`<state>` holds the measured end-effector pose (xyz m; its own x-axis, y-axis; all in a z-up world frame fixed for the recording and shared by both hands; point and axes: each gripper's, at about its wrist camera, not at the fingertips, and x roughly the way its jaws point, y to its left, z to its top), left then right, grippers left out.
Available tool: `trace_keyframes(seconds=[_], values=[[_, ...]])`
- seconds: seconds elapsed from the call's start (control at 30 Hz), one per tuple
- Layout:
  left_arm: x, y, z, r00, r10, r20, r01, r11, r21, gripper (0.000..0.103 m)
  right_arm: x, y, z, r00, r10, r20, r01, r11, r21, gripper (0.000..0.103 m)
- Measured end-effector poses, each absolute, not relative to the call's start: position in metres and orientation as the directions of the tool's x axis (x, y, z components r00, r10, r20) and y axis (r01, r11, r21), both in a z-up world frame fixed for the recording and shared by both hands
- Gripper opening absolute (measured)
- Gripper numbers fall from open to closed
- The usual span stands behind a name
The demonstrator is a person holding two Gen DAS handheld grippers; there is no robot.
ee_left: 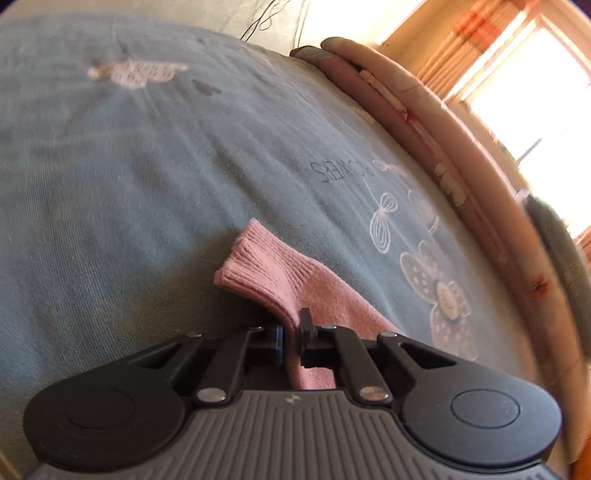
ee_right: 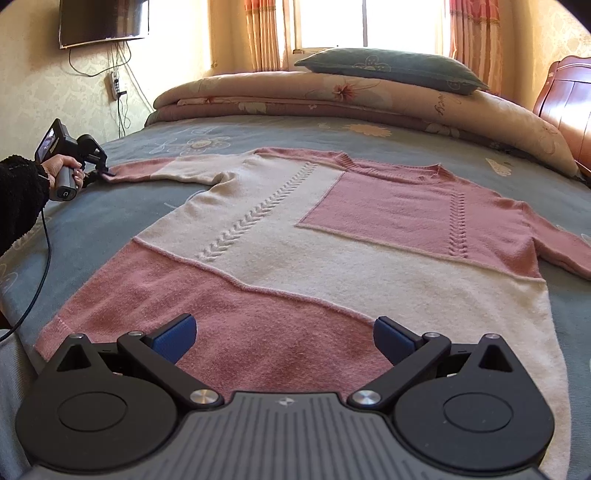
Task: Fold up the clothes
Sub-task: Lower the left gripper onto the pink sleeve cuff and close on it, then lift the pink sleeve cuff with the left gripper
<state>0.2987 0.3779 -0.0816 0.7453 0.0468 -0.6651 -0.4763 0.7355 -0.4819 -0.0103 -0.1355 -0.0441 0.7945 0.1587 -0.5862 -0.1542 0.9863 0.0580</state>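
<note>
Item: one knitted sweater (ee_right: 295,236), pink and cream blocks, lying flat and face up on the bed (ee_right: 122,218), hem nearest us, neckline toward the far end. We take the sweater as our landmark.

At the sweater's left sleeve cuff (ee_left: 258,269): our left gripper (ee_left: 291,336), jaws closed tight on the ribbed pink knit, the cuff end standing out past them. The right wrist view shows the same gripper at the sleeve end, a hand (ee_right: 62,171) in a dark sleeve holding it.

Over the sweater's hem: our right gripper (ee_right: 284,338), jaws spread wide, nothing between them, blue pads (ee_right: 173,338) clear of the fabric.

Beyond the sweater's neckline: a rolled quilt (ee_right: 332,99) with a green pillow (ee_right: 391,70) on top; a curtained window (ee_right: 369,22) behind.

Left of the sweater: a wall with a mounted screen (ee_right: 103,18) and trailing cables.

Handling note, our judgement: the step is the sleeve fold. We lift the cuff only enough to clear the bed, carry it across the chest, keep the sleeve straight, and let the free gripper steady the body against dragging.
</note>
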Motion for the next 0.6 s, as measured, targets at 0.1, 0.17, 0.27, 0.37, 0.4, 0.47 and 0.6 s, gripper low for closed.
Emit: trace_keyframes(seconds=[0.1,0.17,0.27,0.37,0.4,0.47,0.6], values=[[0.302,0.364,-0.067,0.731,0.088,-0.677,-0.458,0.798,-0.391,0.005,-0.014,-0.142,-0.042,0.807,0.152,-0.571,-0.143,0.988,0.06,0.103],[0.301,0.356,-0.056,0.734,0.097,-0.672,-0.439,0.823,-0.361,0.005,-0.016,-0.146,-0.041,0.815,0.155,-0.559,-0.142,0.988,0.067,0.103],[0.301,0.341,-0.034,0.744,0.117,-0.657,-0.411,0.856,-0.313,0.005,-0.02,-0.151,-0.041,0.824,0.159,-0.544,-0.143,0.987,0.072,0.103],[0.301,0.323,-0.008,0.761,0.125,-0.636,-0.378,0.883,-0.279,0.005,-0.025,-0.157,-0.039,0.832,0.165,-0.529,-0.142,0.986,0.083,0.103],[0.301,0.317,0.0,0.767,0.125,-0.629,-0.365,0.891,-0.268,0.005,-0.027,-0.159,-0.038,0.836,0.166,-0.524,-0.14,0.986,0.089,0.103],[0.301,0.302,0.015,0.78,0.118,-0.615,-0.336,0.908,-0.252,0.005,-0.03,-0.165,-0.036,0.841,0.17,-0.513,-0.137,0.985,0.102,0.103],[0.299,0.27,0.045,0.802,0.105,-0.588,-0.283,0.934,-0.219,0.005,-0.037,-0.175,-0.033,0.852,0.174,-0.494,-0.13,0.984,0.124,0.103]])
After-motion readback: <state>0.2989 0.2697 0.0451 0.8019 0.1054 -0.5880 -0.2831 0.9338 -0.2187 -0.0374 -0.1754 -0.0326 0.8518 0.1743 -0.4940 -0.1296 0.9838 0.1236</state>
